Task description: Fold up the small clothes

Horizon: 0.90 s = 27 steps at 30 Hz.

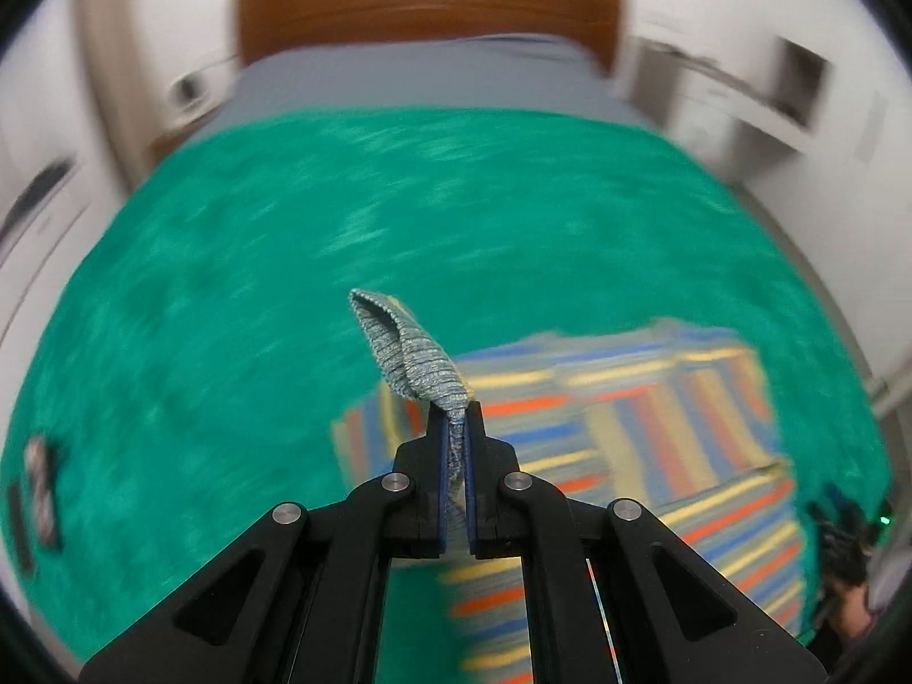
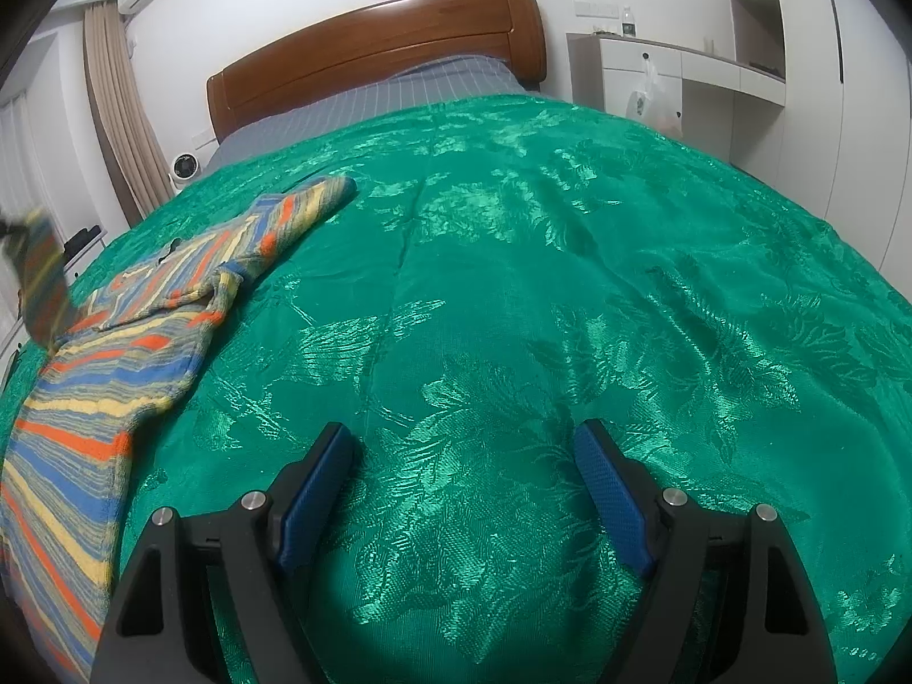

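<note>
A small striped knit sweater (image 2: 114, 342) in blue, orange, yellow and grey lies on the green bedspread (image 2: 513, 285). In the left wrist view it (image 1: 655, 427) lies below and right of my left gripper (image 1: 454, 416), blurred by motion. My left gripper is shut on the grey ribbed cuff (image 1: 407, 353) of one sleeve and holds it lifted above the bed. My right gripper (image 2: 464, 444) is open and empty, over bare bedspread to the right of the sweater. The lifted sleeve (image 2: 43, 279) shows blurred at the far left of the right wrist view.
A wooden headboard (image 2: 370, 45) and grey striped sheet (image 2: 399, 91) are at the far end of the bed. White cabinets (image 2: 684, 80) stand at the right, a curtain (image 2: 119, 102) and a small fan (image 2: 185, 166) at the left. A dark object (image 1: 34, 496) lies at the bed's left edge.
</note>
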Motion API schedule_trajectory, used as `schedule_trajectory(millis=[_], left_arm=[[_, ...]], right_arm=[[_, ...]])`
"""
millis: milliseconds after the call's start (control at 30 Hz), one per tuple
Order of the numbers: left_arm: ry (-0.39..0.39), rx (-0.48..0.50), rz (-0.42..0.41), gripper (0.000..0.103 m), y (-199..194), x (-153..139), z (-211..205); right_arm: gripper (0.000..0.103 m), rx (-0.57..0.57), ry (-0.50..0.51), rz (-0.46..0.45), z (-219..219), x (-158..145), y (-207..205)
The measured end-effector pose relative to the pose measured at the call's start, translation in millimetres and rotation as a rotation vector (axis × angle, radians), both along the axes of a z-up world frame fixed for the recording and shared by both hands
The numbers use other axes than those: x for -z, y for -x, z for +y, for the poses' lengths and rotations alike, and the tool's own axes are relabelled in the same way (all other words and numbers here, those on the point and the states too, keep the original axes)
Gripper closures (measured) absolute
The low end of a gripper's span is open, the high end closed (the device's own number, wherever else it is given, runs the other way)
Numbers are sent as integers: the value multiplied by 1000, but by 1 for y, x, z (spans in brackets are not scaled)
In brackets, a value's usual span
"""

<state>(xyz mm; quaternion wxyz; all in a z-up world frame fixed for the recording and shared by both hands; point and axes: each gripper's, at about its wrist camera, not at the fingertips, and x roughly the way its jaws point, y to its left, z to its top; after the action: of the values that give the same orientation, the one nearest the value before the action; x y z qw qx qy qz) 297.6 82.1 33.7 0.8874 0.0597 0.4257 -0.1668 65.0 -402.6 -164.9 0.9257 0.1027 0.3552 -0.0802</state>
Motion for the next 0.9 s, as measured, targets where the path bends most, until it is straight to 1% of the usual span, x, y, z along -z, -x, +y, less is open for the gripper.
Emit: schedule_trajectory(millis=[100,133,167,200,233,267,300,333,367,400,500,533,567,633,667,700,733,767,800,900], left_arm=[[3,117,-10,99,14,10,-75],[12,154,10,92,18,20,-98],[17,177,40,73,20,29,-110],[10,192,80,57,18,39,-121],[0,194,100,35,20,48,-128],[3,196,84,32,25,53,-129],[9,198,68,31,26,54,-126],[12,196,60,26,28,55,-120],[12,171,54,22,24,55,-108],[9,142,49,22,20,57,-93],[-22,-9,53,17,1,71,-47],[-40,-58,66,17,-3,82,-31],[-53,-77,77,18,-6,90,-23],[-129,-105,123,18,-6,125,-6],[-166,-101,139,24,-4,138,-3],[-209,-92,159,36,-2,154,-1],[-215,-75,172,77,1,165,1],[-124,-48,185,93,8,171,10],[-77,-62,177,94,13,168,17],[22,-128,172,98,18,156,35]], right_arm=[[23,0,0,0,0,0,0],[23,0,0,0,0,0,0],[23,0,0,-1,0,0,0],[23,0,0,0,0,0,0],[23,0,0,0,0,0,0],[23,0,-1,0,0,0,0],[23,0,-1,-1,0,0,0],[23,0,-2,-2,0,0,1],[23,0,-3,-4,0,0,1],[23,0,-3,-7,0,0,1],[23,-1,-6,-15,0,0,2],[23,-1,-6,-17,0,0,3],[23,-1,-5,-17,0,0,3],[23,-1,-5,-17,0,1,3],[23,-1,-5,-16,0,1,3],[23,-1,-4,-16,0,1,3],[23,0,-4,-15,0,1,3],[23,0,-3,-15,1,1,3],[23,1,-3,-14,1,1,2],[23,1,1,-11,1,1,2]])
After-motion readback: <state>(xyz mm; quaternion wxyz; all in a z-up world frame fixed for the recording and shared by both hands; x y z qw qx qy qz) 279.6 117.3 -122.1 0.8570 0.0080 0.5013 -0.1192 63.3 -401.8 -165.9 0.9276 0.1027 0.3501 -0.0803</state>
